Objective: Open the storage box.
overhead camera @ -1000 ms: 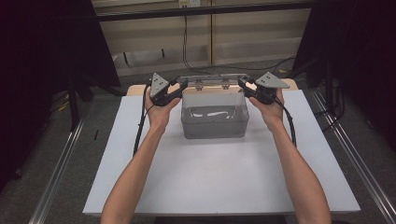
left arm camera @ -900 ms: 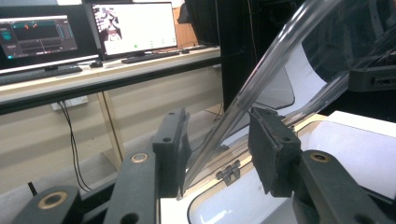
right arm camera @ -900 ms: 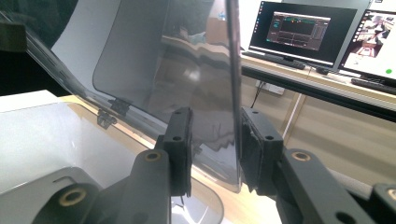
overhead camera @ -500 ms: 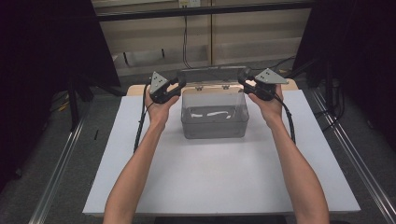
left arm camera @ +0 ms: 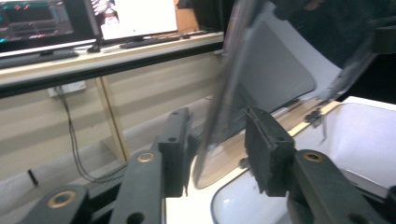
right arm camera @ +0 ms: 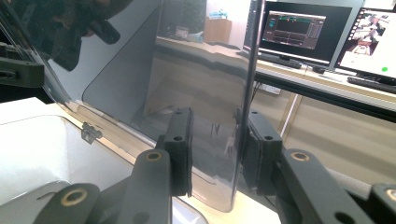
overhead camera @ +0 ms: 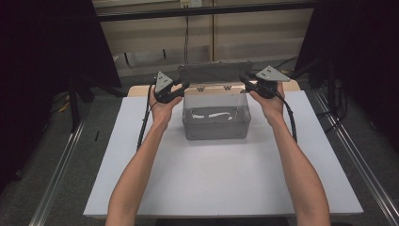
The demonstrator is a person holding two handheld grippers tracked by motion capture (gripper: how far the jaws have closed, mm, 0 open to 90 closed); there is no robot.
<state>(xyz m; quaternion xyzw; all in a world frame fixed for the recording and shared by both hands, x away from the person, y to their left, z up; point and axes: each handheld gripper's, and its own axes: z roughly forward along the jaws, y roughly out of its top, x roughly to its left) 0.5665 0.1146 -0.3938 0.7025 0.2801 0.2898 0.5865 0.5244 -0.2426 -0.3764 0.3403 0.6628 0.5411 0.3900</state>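
High view — lid (overhead camera: pixel 214 74) upright, crosswise

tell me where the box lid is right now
In the high view the clear lid stands raised at the far edge of the box, between the left gripper and right gripper.

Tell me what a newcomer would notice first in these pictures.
A clear box at the far middle of the white table, its hinged lid raised upright. The left tool and right tool straddle the lid's two side edges. Lit monitors stand behind.
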